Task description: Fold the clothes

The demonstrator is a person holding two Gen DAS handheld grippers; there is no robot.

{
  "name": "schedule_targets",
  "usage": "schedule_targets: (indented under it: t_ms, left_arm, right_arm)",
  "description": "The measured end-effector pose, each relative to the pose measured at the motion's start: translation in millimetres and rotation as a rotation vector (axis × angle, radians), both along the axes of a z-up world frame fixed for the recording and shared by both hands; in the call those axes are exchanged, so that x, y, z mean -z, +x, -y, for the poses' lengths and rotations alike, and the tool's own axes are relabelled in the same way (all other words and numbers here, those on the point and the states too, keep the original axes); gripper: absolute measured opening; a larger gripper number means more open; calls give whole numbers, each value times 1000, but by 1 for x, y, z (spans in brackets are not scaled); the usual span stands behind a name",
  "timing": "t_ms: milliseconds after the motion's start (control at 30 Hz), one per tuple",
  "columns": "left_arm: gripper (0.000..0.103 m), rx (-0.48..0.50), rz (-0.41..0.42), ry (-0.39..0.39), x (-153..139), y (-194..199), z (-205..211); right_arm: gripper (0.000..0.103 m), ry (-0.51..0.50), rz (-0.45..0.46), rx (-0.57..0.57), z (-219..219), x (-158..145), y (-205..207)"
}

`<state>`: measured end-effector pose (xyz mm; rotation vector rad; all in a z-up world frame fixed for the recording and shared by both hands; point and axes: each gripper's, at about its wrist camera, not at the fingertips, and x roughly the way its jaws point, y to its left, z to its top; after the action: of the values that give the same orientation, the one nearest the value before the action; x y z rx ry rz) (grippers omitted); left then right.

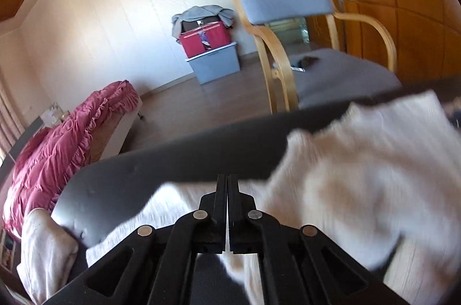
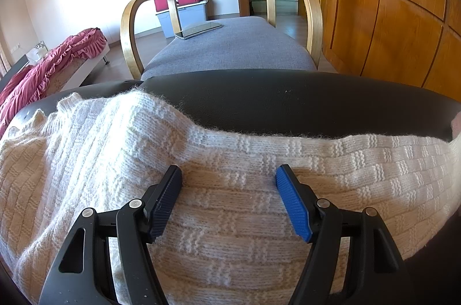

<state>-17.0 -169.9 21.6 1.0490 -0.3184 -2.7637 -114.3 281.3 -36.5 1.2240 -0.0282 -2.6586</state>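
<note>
The left claw (image 1: 227, 181) has its two black fingers pressed together, with only a thin slit between them; a strip of white knit shows in that slit lower down, so a fold of the cream sweater (image 1: 360, 175) appears to be pinched there, though blur keeps the contact itself from being clear. In that view the sweater is smeared by motion, one lobe raised at the right and the rest lying flat beneath the claw. The right claw (image 2: 227, 175) is spread wide, its ribbed pads, one dark navy (image 2: 165, 204) and one bright blue (image 2: 292, 207), standing apart with their tips down on the sweater (image 2: 230, 218) and nothing gripped between them. The sweater is a thick, fuzzy knit with a basket-weave pattern of raised blocks, spread over the near part of the worktop (image 2: 288, 103), which is dark, smooth and slightly glossy with a rounded far edge. One knit edge rises in a soft hump at the left, and loose fibres fringe its outline. Beyond the worktop stands an armchair (image 2: 230, 45) with grey woven cushions and curved, pale bentwood arms; a flat, shiny phone (image 2: 198, 29) lies on its seat. To the left, a ruffled red quilt (image 2: 52, 60) is heaped on a bed, and glossy orange wood panelling (image 2: 389, 31) fills the right.
</note>
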Motion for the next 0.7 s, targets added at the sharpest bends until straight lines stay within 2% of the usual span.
schedule_targets:
  t_ms: [67, 100, 133, 167, 233, 333, 400, 533, 633, 700]
  left_arm:
    - [0, 33, 17, 89, -2, -4, 7]
    - [4, 50, 15, 137, -2, -2, 11]
    - [13, 73, 27, 198, 1, -1, 15]
    - [16, 100, 46, 267, 5, 1, 21]
    - [17, 103, 78, 372, 16, 8, 34]
    - [18, 77, 117, 466, 33, 19, 50]
    - [18, 81, 111, 511, 39, 28, 59]
    - [19, 96, 90, 540, 47, 46, 67]
    - [20, 146, 107, 583, 56, 53, 60]
    - [22, 168, 115, 579, 59, 53, 54]
  right_arm:
    - [71, -4, 1, 0, 0, 0, 0]
    - [71, -8, 1, 0, -1, 0, 0]
    - [71, -10, 2, 0, -1, 0, 0]
    - [72, -12, 2, -1, -2, 0, 0]
    - [72, -8, 2, -1, -1, 0, -1]
    - [72, -3, 1, -1, 0, 0, -1]
    - [72, -3, 1, -2, 0, 0, -1]
    - [72, 2, 1, -2, 1, 0, -1]
    - [72, 2, 0, -2, 0, 0, -2]
    - [72, 3, 0, -2, 1, 0, -2]
